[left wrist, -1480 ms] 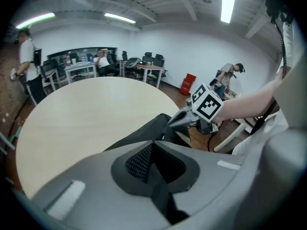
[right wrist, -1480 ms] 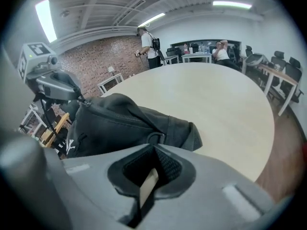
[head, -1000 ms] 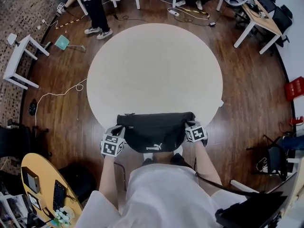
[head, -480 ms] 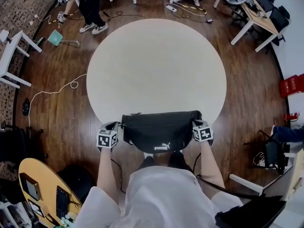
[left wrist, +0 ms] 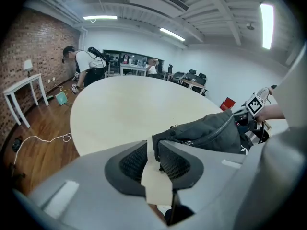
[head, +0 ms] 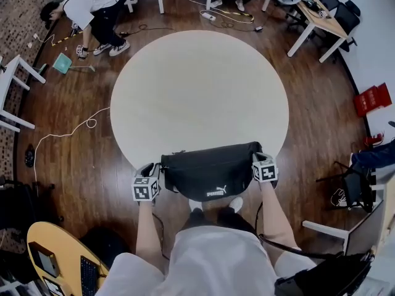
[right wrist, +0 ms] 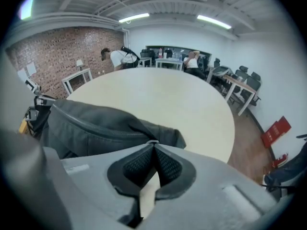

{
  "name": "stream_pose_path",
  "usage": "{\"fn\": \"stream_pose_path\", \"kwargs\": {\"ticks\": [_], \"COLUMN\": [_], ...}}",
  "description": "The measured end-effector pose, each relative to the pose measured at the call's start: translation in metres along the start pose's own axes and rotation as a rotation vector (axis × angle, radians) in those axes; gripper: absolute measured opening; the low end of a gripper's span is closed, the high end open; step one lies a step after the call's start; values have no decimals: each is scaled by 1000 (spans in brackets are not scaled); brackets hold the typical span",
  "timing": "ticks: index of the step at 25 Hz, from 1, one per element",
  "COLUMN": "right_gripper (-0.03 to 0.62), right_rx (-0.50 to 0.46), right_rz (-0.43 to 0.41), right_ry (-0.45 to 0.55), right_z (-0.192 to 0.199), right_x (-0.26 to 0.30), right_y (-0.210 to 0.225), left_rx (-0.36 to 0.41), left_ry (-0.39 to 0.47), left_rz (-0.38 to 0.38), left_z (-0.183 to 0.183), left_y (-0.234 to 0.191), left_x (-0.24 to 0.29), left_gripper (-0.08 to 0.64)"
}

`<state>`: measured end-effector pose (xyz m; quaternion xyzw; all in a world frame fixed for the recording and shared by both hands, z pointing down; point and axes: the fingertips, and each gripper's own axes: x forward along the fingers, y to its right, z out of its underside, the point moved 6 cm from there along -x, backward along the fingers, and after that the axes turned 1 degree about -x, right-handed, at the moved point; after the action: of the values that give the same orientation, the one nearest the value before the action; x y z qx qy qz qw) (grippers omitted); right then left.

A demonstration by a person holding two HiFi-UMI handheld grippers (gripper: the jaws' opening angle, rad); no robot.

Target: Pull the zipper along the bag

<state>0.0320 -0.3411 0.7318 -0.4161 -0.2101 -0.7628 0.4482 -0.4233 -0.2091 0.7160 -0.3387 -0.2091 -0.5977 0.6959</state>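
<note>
Nearest the camera, the left gripper (head: 150, 172) and the right gripper (head: 259, 162) sit at the two ends of a black bag (head: 210, 171). The bag lies on the near edge of the round pale bench (head: 197, 91), partly hanging over it toward the person. It is a soft, slouchy pouch, wider than it is deep. Its long axis runs left to right across the person, with one end toward each gripper.

Only the head view shows the white logo (head: 216, 192) on the near face. The curved zipper (right wrist: 96, 122) shows only in the gripper views, as a raised line along the top of the bag (right wrist: 81, 138).

In the left gripper view, the left gripper (left wrist: 152, 150) has its jaws a little apart. The corner of the bag (left wrist: 211, 131) dips between them against one pad, and bare bench (left wrist: 124, 104) shows in the rest of the gap. In the right gripper view, the right gripper (right wrist: 153, 147) has its jaws pressed together. At their tips is a small metal loop, apparently the zipper pull (right wrist: 152, 142), at the bag's end.

Beyond the bench (right wrist: 192, 104), a person (head: 92, 8) bends over near a brick wall. A red box (head: 370, 100) stands on the wood floor at the right.
</note>
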Motion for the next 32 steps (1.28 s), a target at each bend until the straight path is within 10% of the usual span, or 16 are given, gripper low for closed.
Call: {"fn": "stream_pose_path", "kwargs": {"ticks": [11,19,26,32], "right_gripper": [-9,-9,-9,-9], "right_rx": [11,-112,-123,-143], "right_rz": [-42,-243,-352,-375], "right_ry": [392,658,754,803], "right_z": [-18,46,114,138], "right_x": [-122,-253,-360,-419], "right_y": [-16,-53,-65,-93], "left_rx": [49,74,146,212], "left_ry": [109,385,520,613], "left_rz": [-44,-89,41,88], "left_z": [19,40,63,66], "left_y": [39,189,360,427], "left_x": [-82,-182,-251,-299], "left_gripper": [268,91,18,18]}}
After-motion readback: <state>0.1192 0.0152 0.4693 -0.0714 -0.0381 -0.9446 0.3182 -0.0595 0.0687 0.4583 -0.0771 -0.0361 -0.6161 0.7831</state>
